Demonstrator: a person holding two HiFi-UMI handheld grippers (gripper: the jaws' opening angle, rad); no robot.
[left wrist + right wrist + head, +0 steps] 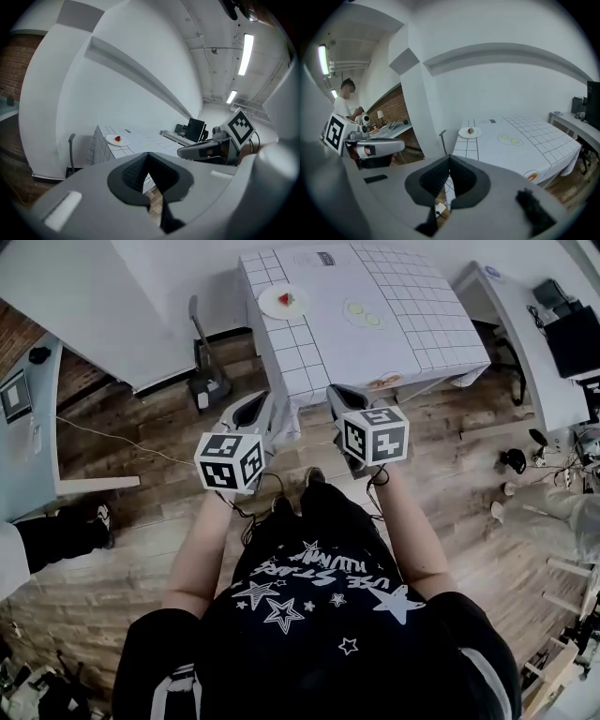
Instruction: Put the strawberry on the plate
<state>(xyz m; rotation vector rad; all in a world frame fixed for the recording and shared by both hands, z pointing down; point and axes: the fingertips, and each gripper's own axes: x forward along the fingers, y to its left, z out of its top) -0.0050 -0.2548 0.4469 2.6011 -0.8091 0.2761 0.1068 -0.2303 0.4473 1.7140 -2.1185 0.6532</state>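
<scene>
Closest to you, your left tool and right tool hang side by side above the wooden floor, short of the bench. Each tool's own view shows its jaws pressed together with nothing between them, so both are empty.

Further off, the strawberry already lies on the white plate, so the task looks done from here.

The plate sits near the far left corner of the bench, close to the edge. If you reach back in, a closed tool could nudge the plate toward that edge or roll the fruit off. The checked cloth hangs loose at the near side, and a tool catching it could drag everything along.

The strawberry is small in every view, so you cannot tell how steadily it rests. The two pale green rounds in the middle of the bench are too faint to name. The cloth hides the legs of the bench, and your tools cover part of its near edge.
</scene>
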